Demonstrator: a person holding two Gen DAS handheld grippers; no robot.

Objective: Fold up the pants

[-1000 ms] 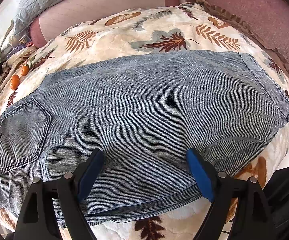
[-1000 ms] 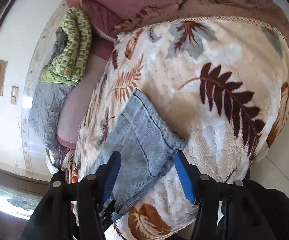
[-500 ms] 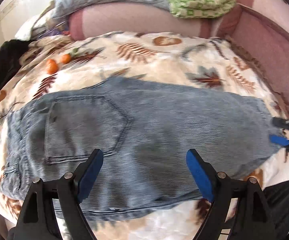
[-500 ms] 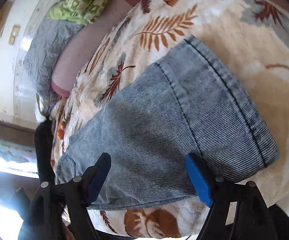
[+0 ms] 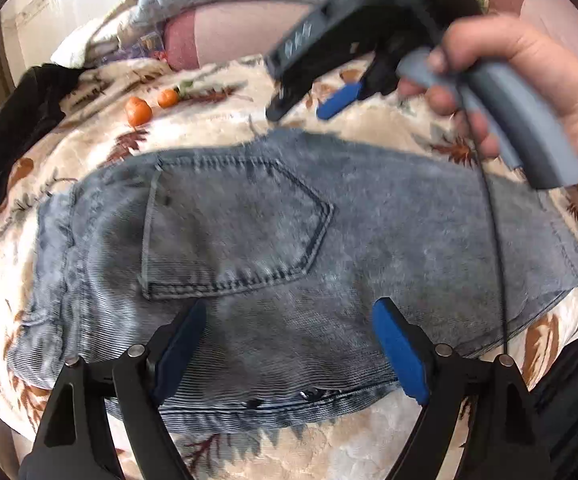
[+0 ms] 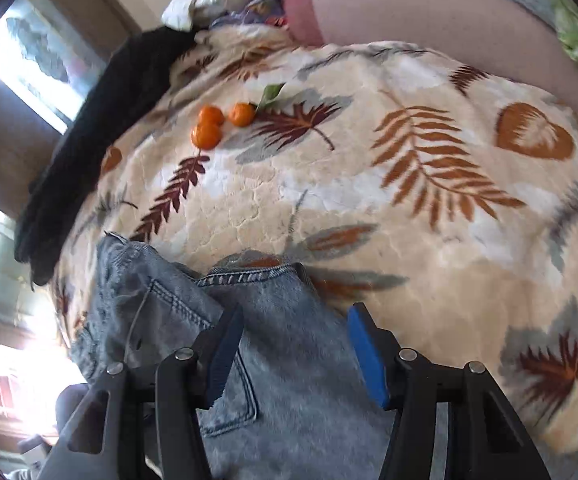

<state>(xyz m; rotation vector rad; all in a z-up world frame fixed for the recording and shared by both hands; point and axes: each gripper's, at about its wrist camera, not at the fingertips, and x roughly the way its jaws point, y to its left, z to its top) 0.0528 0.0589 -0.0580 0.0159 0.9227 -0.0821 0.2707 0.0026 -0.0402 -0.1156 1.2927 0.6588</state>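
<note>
The pants (image 5: 289, 248), a pair of grey-blue jeans, lie flat on the leaf-patterned blanket (image 6: 409, 184), folded lengthwise with a back pocket (image 5: 233, 228) facing up and the waistband toward the left of the left wrist view.

The left gripper (image 5: 289, 344) hangs over the near edge of the pants. Its jaws stand wide apart, with denim visible below and between them; the blue pads do not press on the fabric.

The right gripper (image 5: 309, 100), held by a hand (image 5: 509, 76), appears in the left wrist view above the far edge of the pants, beyond the pocket. In the right wrist view, the right gripper (image 6: 293, 356) sits over the waistband end, with denim between its fingers. Its jaws have just been closing and stand partly apart; no pad visibly clamps the cloth.

Three small oranges (image 6: 217, 122) rest on the blanket, well apart from the pants. A black garment (image 6: 101, 132) lies at the blanket's left edge.
</note>
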